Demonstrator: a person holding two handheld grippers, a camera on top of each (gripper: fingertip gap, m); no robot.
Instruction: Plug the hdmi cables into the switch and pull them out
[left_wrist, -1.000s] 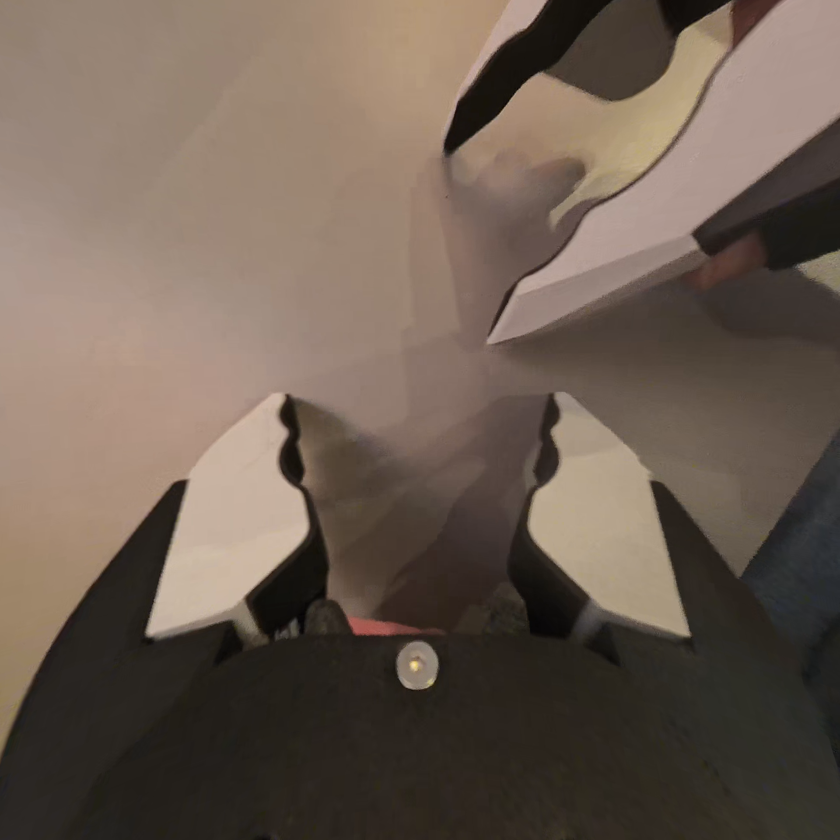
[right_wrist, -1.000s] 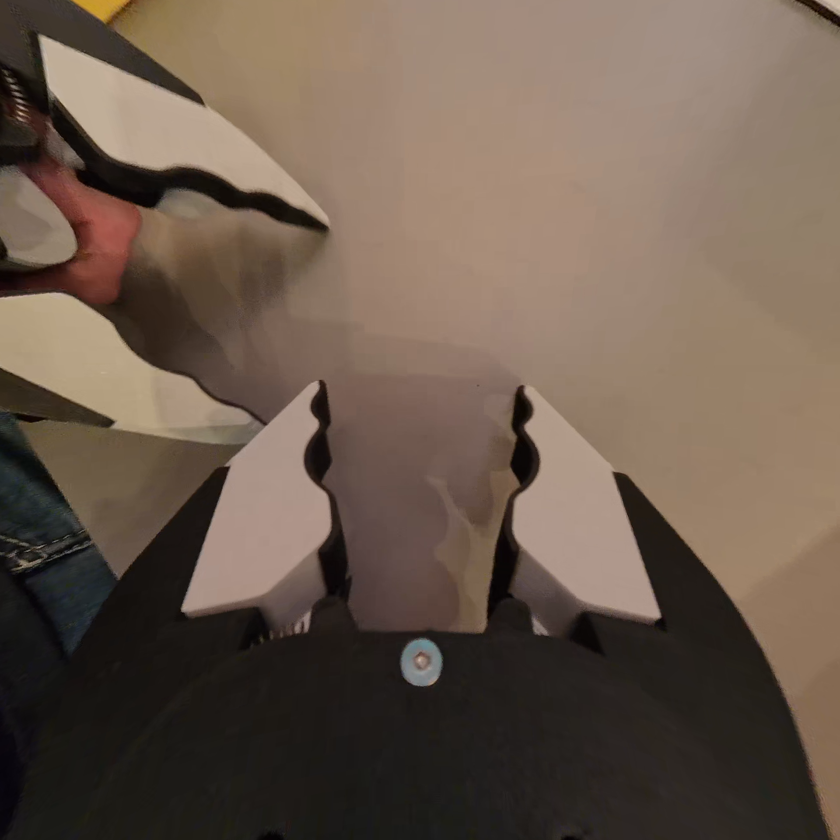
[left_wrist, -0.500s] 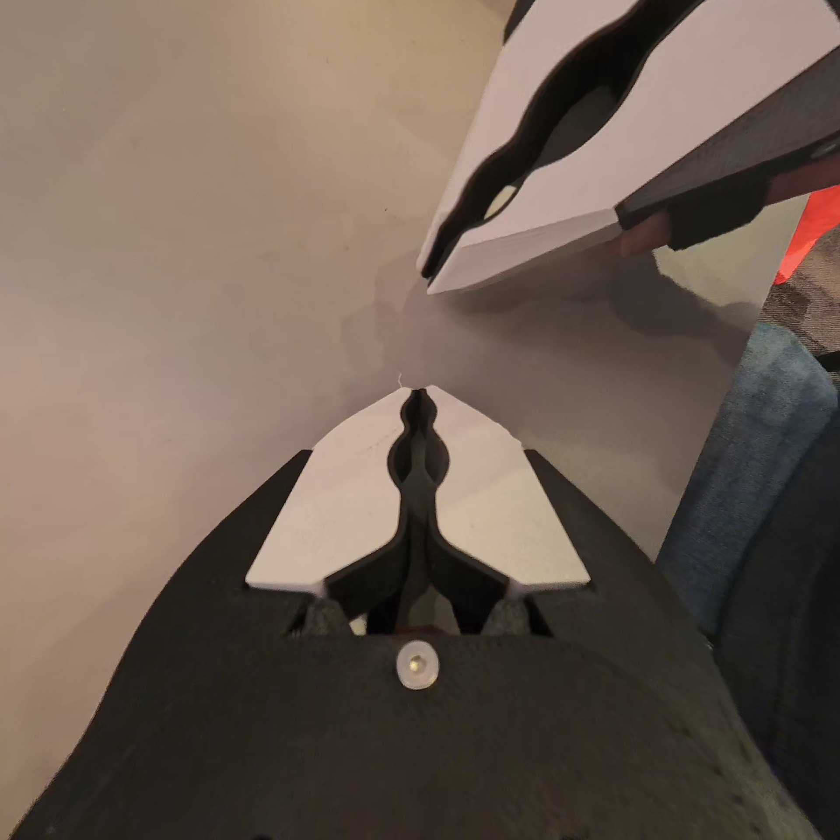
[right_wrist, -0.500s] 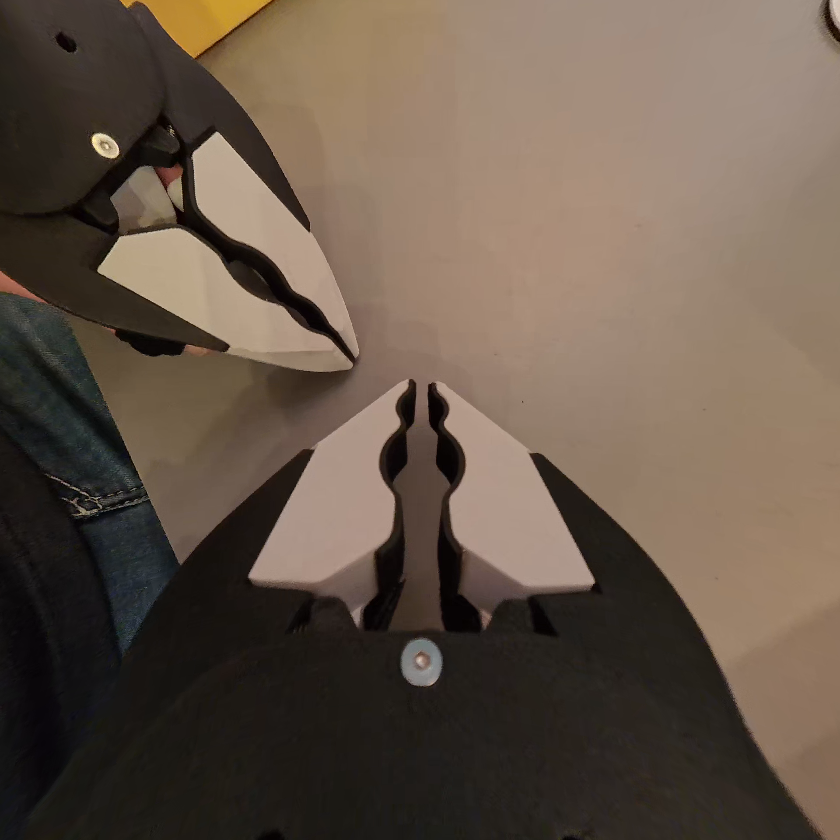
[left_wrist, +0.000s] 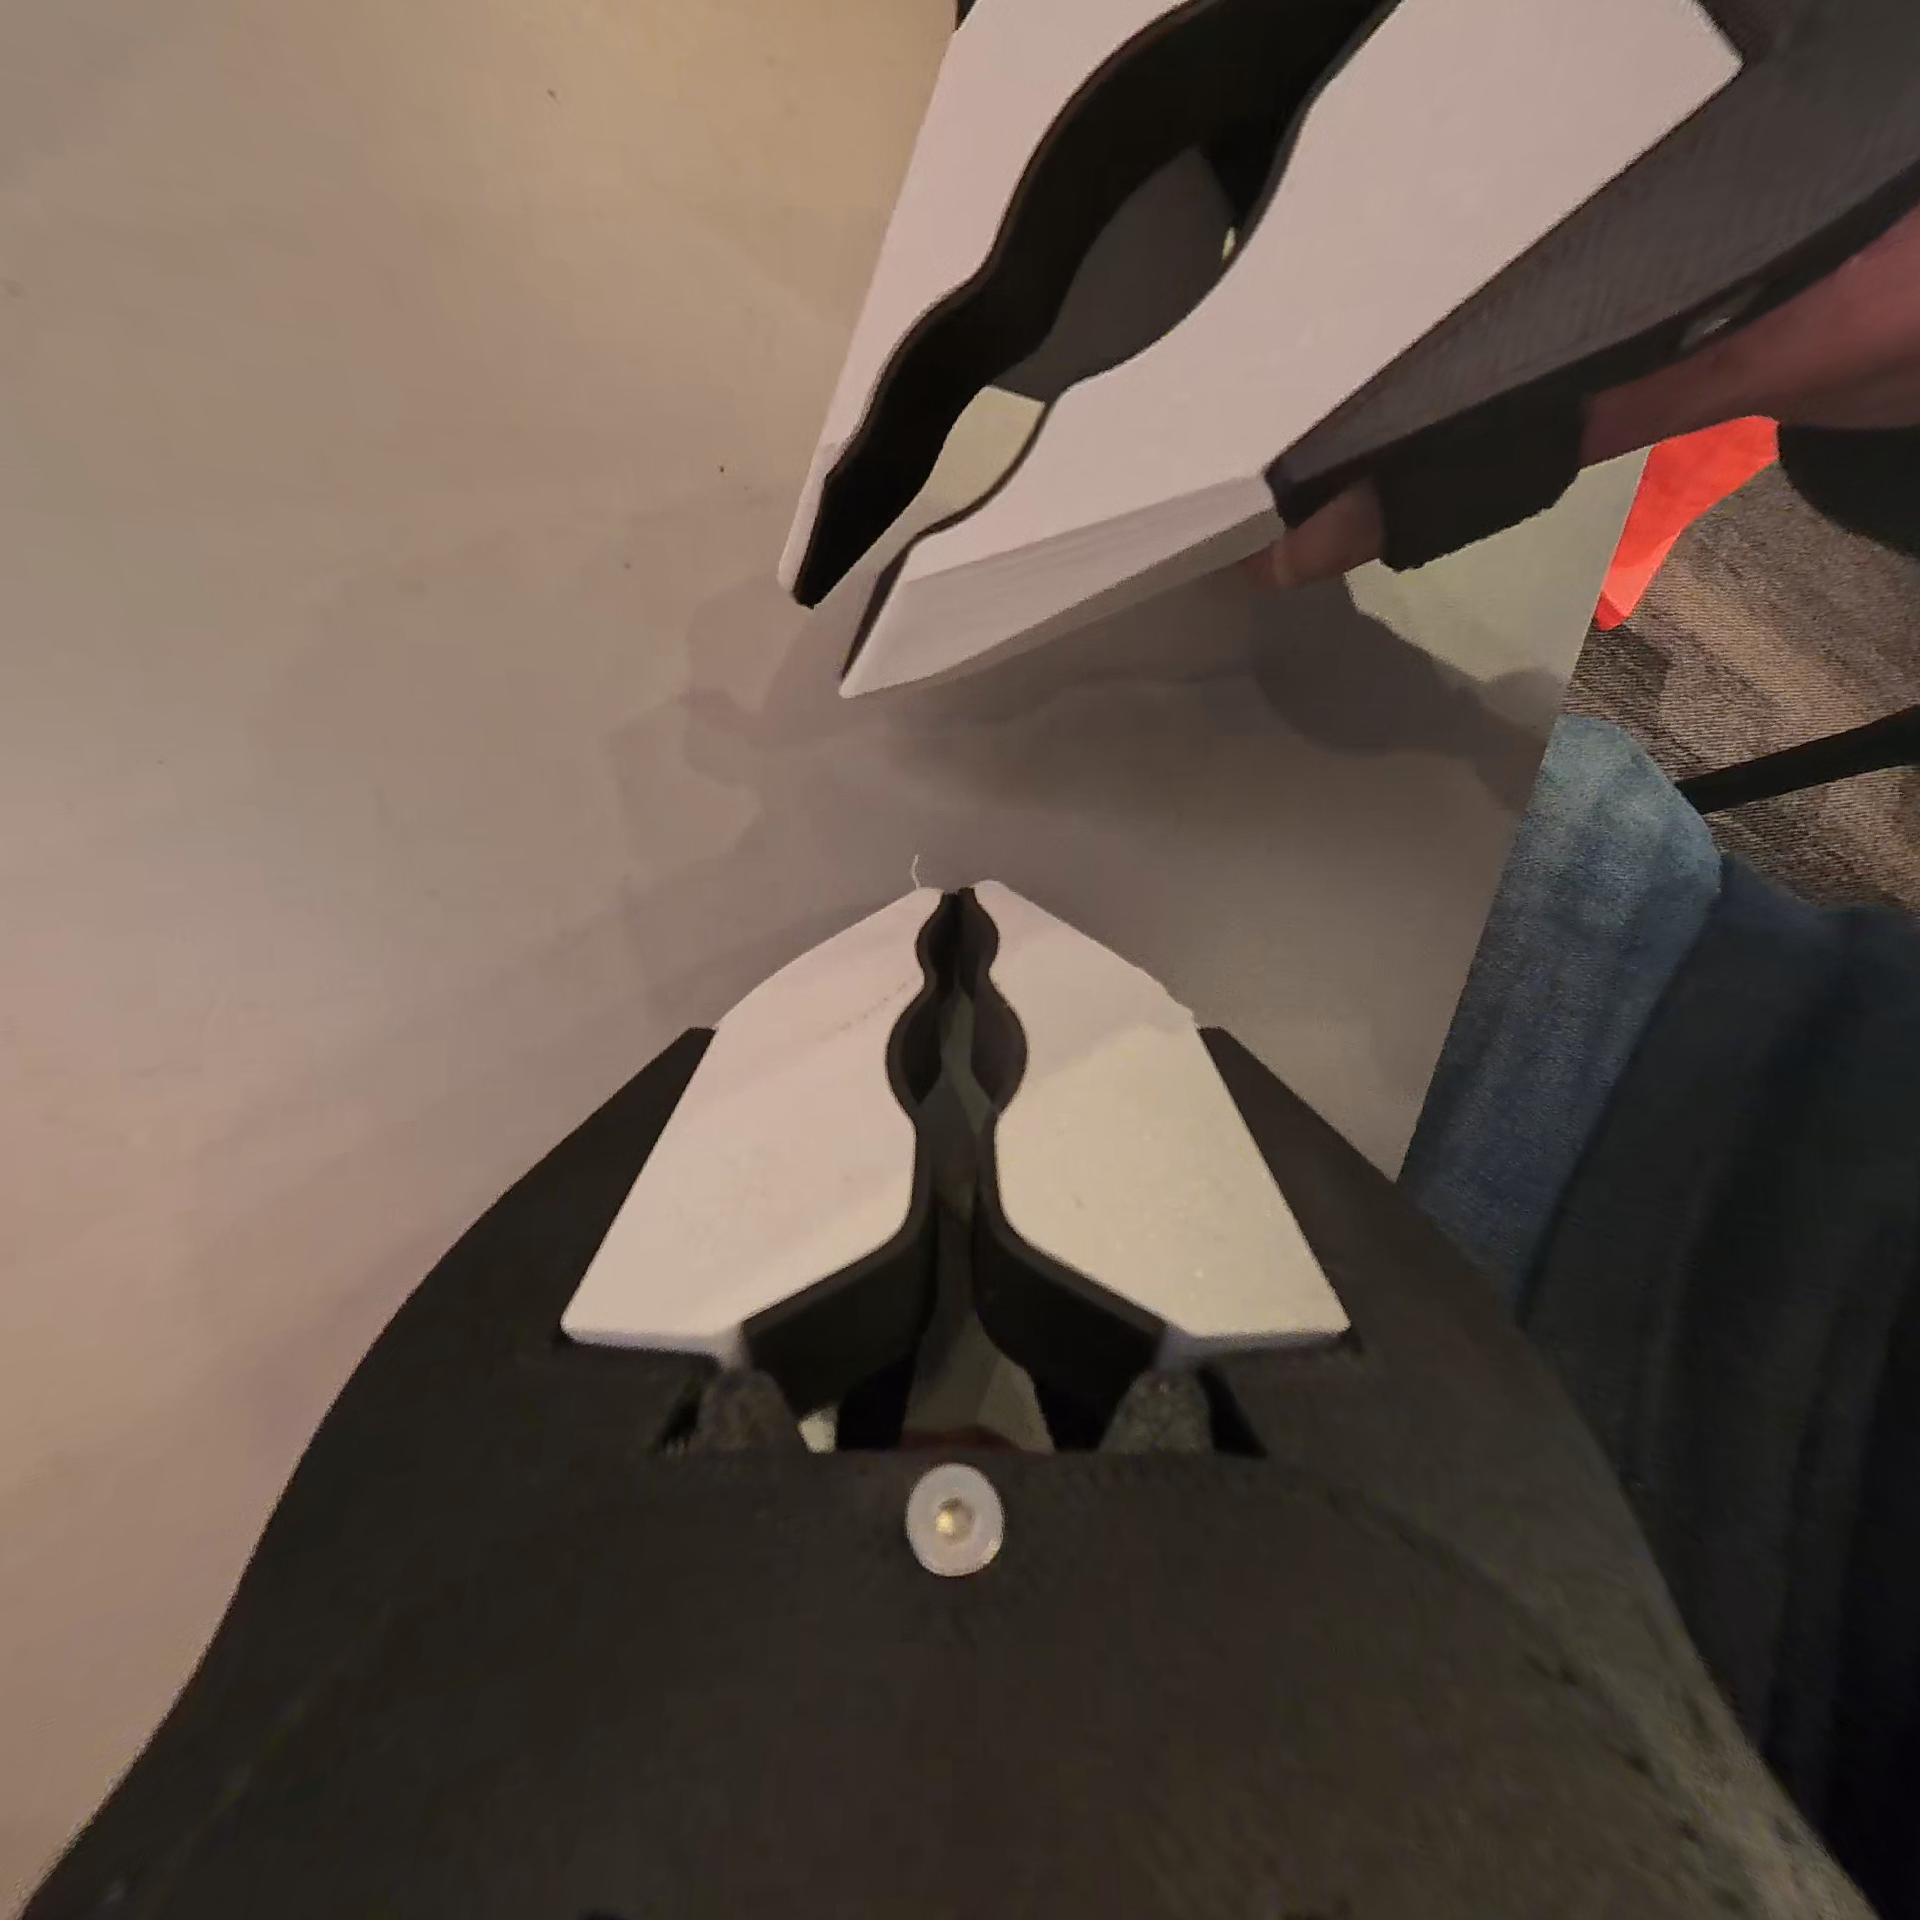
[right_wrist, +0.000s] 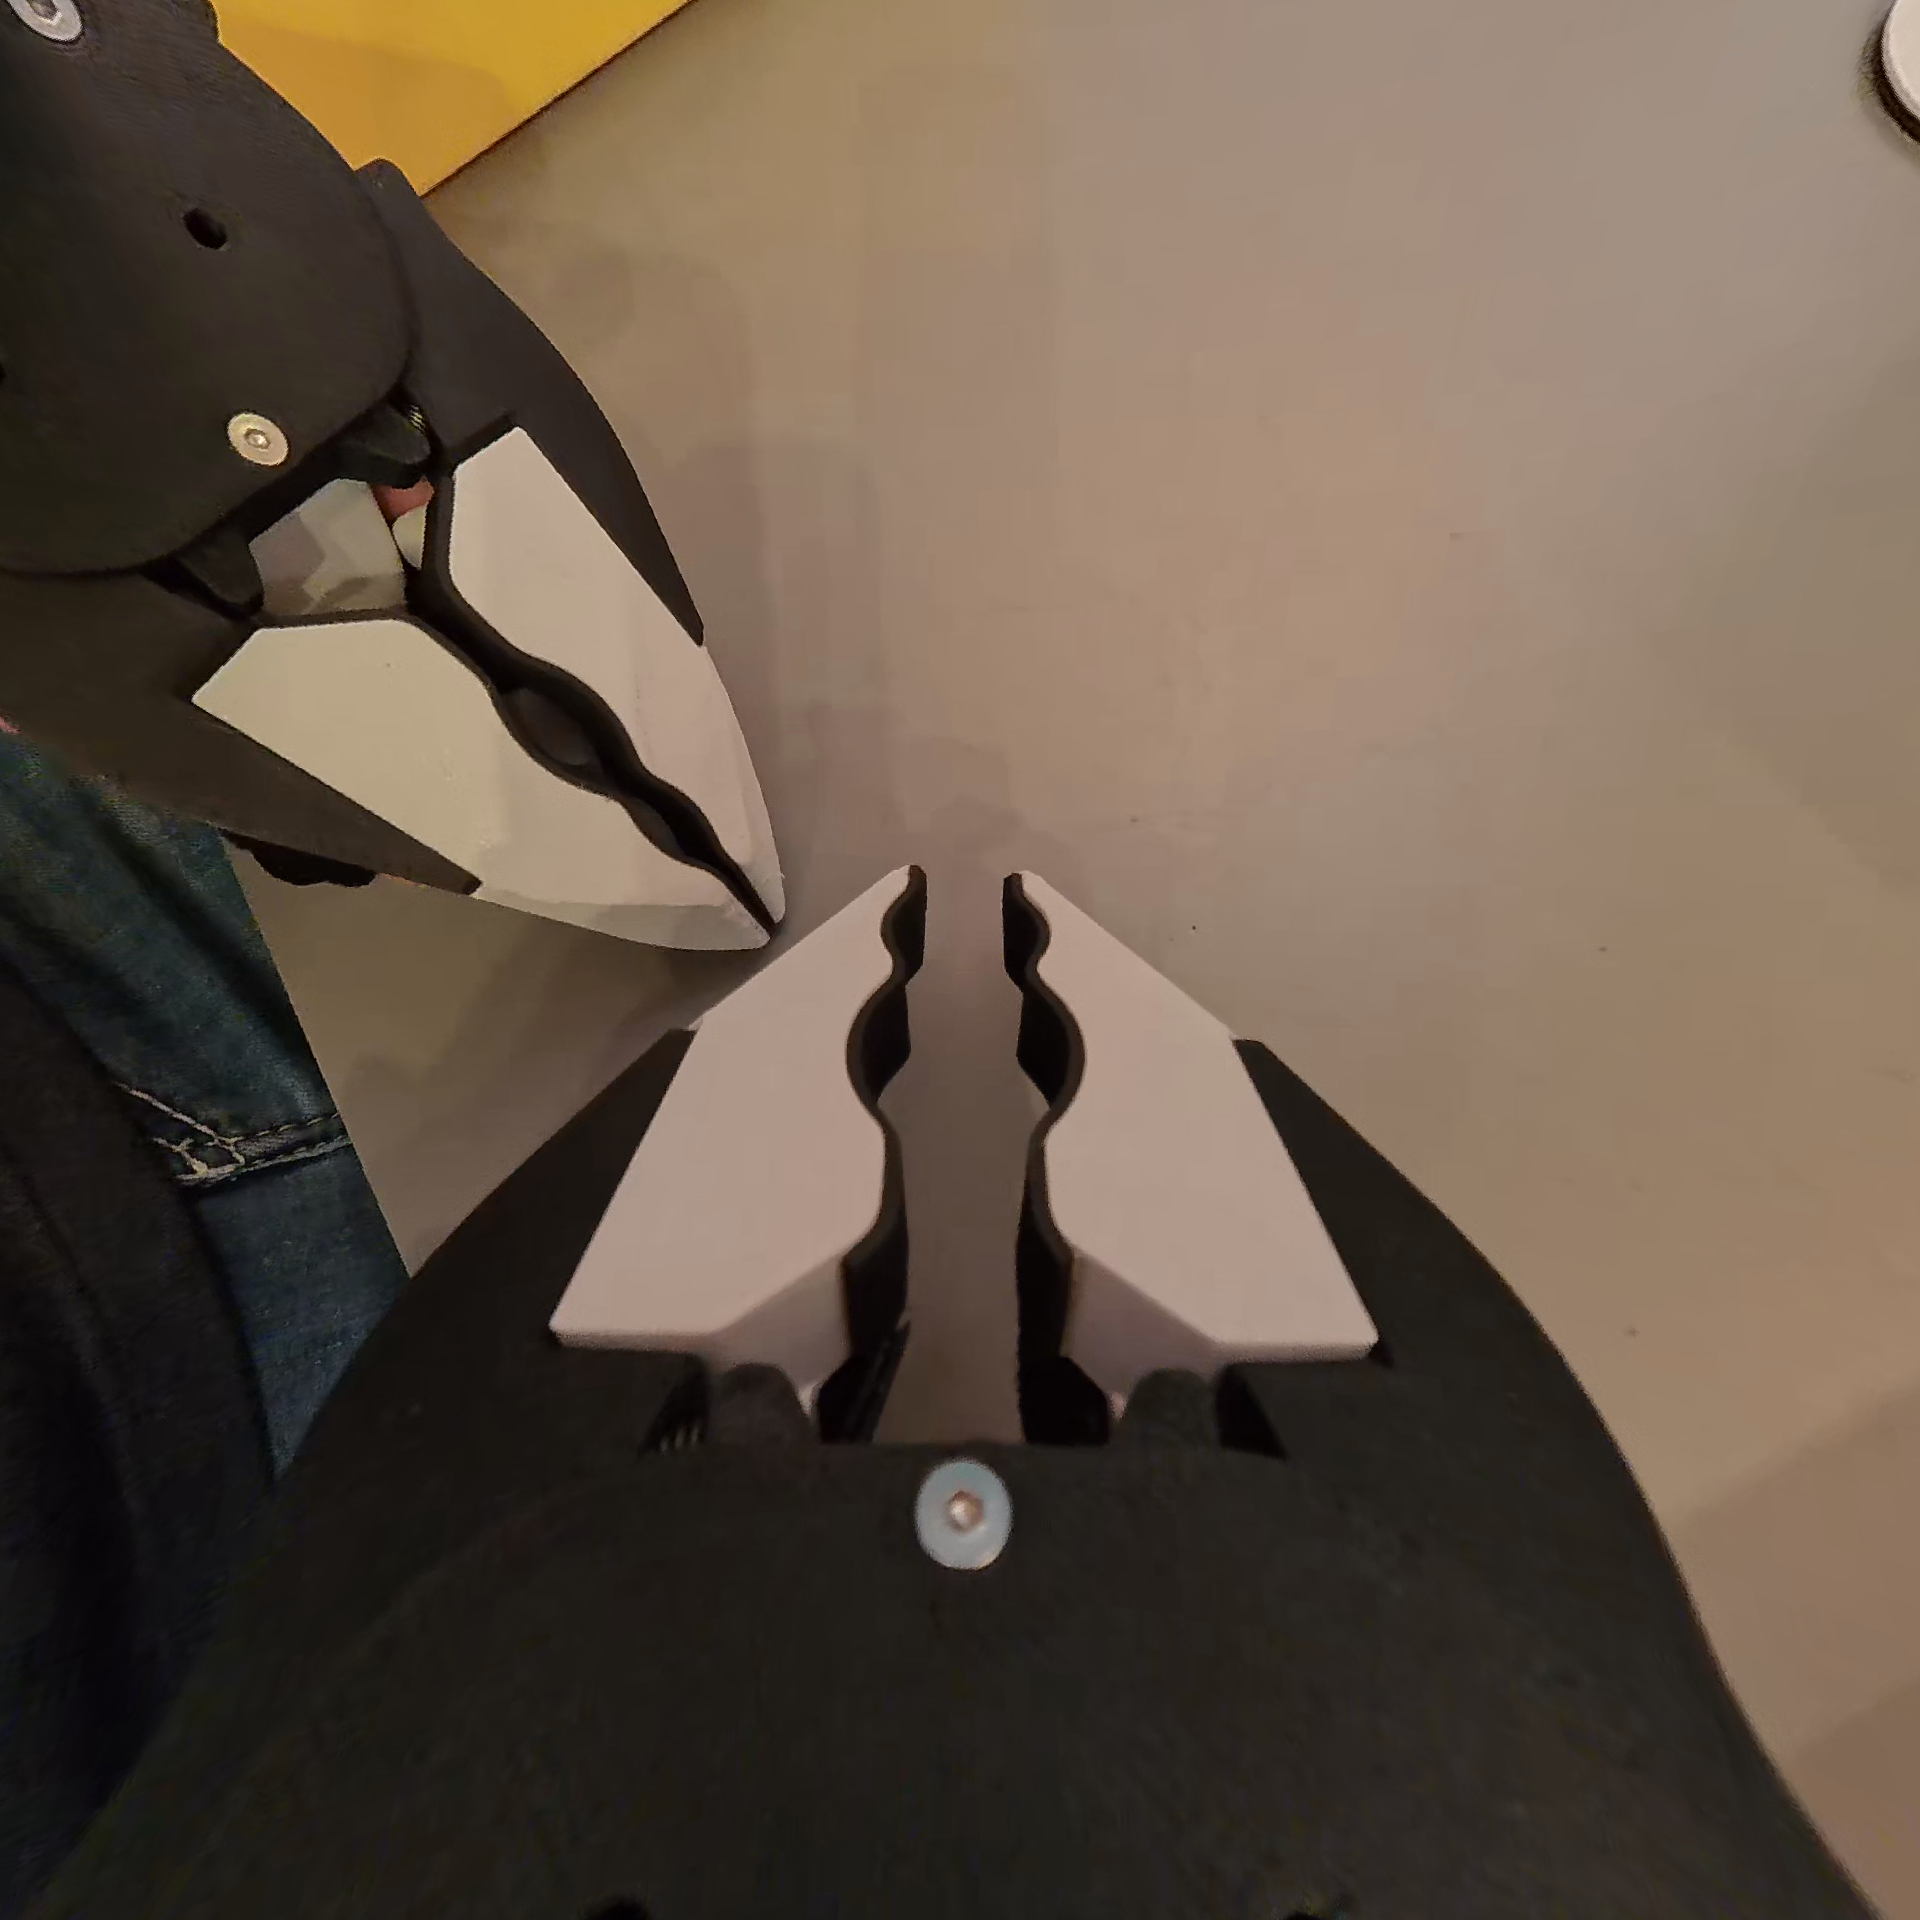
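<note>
Grippers over bare table: my left gripper has closed empty, my right gripper has reopened slightly, holding nothing; cables and switch out of view, so plugging awaits.

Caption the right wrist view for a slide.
Right gripper slightly open over a bare grey table, left gripper shut beside it.

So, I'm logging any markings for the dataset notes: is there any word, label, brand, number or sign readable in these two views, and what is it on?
None: no writing shows on the left gripper, the right gripper, the table or the yellow thing at the top edge.
</note>
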